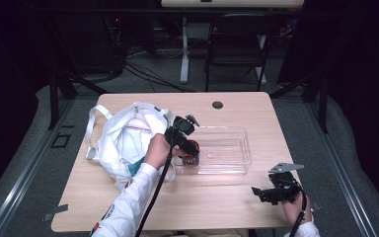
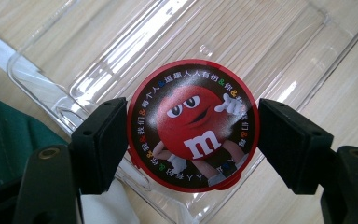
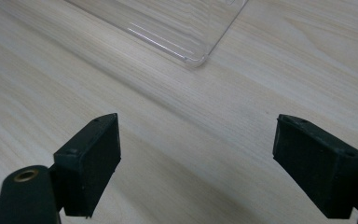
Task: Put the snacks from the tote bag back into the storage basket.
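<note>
**Round candy tin held over a clear tray**

Nearest the camera in the left gripper view, a round red tin (image 2: 193,125) with a cartoon candy character on its lid sits clamped between the two black jaws of the left gripper (image 2: 193,144), one jaw pressed to each side of its rim. The tin hangs over the near left corner of a clear plastic tray (image 1: 227,148) that lies in the middle of the light wooden table (image 1: 212,197). In the high view the left gripper (image 1: 191,152) reaches in at the tray's left end. Just left of the tray lies a white cloth bag (image 1: 123,138) with something green inside. The right gripper (image 1: 264,193) rests near the table's near right edge, well apart from the tray, its jaws wide open and holding nothing.
</note>
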`<state>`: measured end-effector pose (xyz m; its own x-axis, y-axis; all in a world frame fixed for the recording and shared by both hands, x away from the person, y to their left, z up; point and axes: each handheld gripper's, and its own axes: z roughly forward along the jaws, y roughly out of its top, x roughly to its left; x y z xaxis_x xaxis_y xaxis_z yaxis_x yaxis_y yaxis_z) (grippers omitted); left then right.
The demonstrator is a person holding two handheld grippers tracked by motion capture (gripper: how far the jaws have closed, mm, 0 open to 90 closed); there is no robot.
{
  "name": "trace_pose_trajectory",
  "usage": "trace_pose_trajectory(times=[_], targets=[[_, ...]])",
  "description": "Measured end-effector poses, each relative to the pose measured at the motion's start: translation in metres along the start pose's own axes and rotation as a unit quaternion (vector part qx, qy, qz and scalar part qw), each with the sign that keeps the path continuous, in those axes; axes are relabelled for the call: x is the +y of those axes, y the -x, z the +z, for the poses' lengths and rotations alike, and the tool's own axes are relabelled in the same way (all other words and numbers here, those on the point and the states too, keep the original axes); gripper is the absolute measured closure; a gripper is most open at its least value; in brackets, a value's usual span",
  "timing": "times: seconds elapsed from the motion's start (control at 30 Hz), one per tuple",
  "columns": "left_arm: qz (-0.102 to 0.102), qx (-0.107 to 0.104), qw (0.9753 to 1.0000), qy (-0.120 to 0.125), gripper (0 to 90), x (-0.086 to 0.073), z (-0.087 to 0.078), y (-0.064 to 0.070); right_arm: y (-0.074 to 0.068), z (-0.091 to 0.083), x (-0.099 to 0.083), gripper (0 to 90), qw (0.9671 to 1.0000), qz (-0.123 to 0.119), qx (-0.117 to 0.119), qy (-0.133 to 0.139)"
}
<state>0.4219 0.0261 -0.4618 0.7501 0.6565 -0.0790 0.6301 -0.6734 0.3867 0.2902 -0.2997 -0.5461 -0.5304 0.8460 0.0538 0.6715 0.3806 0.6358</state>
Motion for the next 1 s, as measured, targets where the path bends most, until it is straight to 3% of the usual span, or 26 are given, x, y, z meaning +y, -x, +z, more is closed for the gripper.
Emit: trace_pose_trajectory(times=[0.4, 0.57, 0.83, 1.0], targets=[[-0.004, 0.011, 0.9997, -0.021, 27.2, -0.010, 0.018, -0.004, 0.000, 0.002, 0.000, 14.7, 1.0000, 0.001, 0.001, -0.004], [-0.005, 0.013, 0.9997, -0.018, 27.1, -0.012, 0.018, -0.002, 0.000, 0.001, 0.000, 14.7, 1.0000, -0.002, 0.001, -0.008], [0.004, 0.032, 0.9992, -0.024, 27.0, -0.013, 0.019, 0.004, -0.001, 0.001, 0.000, 14.7, 1.0000, -0.002, 0.001, -0.007], [-0.003, 0.029, 0.9995, -0.016, 26.6, -0.013, 0.019, 0.003, -0.001, 0.001, 0.000, 14.7, 1.0000, -0.002, 0.003, -0.005]])
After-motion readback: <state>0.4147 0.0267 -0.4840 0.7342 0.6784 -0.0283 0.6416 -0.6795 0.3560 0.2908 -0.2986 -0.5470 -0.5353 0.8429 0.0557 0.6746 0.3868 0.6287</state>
